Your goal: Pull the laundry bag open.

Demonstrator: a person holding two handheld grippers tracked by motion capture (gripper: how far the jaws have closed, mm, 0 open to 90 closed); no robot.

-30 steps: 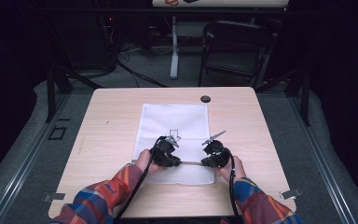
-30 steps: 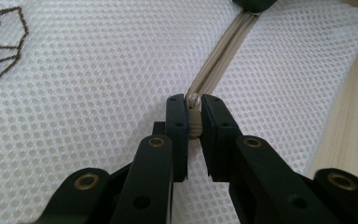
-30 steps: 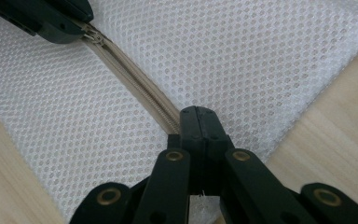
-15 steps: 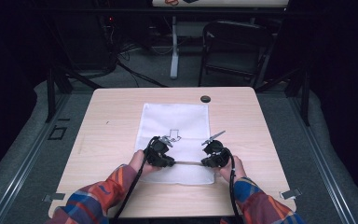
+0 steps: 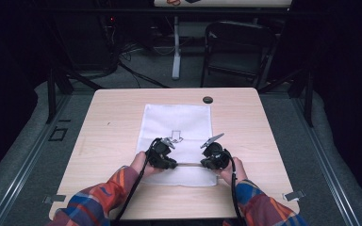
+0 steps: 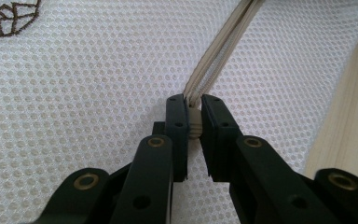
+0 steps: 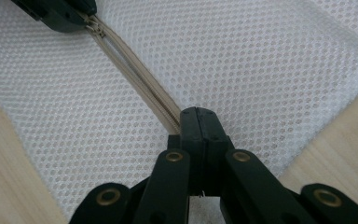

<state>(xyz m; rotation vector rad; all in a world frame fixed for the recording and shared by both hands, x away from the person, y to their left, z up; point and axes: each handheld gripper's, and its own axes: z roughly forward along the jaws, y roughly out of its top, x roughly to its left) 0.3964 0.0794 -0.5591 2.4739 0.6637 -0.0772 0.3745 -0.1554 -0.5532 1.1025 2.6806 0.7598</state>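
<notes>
A white mesh bag (image 5: 179, 117) lies flat on the wooden table (image 5: 113, 117), with a beige zipper (image 5: 188, 164) running across its near end. My left gripper (image 5: 172, 163) is shut on the zipper's pull end; in the left gripper view its jaws (image 6: 194, 105) clamp a beige tab, and the zipper (image 6: 223, 42) runs away to the upper right. My right gripper (image 5: 204, 165) is shut on the other end of the zipper; the right gripper view has its jaws (image 7: 196, 114) closed over the tape (image 7: 135, 70), with the left gripper (image 7: 81, 16) at the top left.
A printed arrow (image 5: 175, 136) marks the bag's middle. A black round grommet (image 5: 208, 100) sits near the table's far edge. Beyond the table stand a dark chair (image 5: 238, 47) and a white post (image 5: 176, 47). Bare wood (image 7: 9, 154) flanks the bag.
My left gripper has shifted a little to the left along the zipper line. The right gripper has stayed where it was.
</notes>
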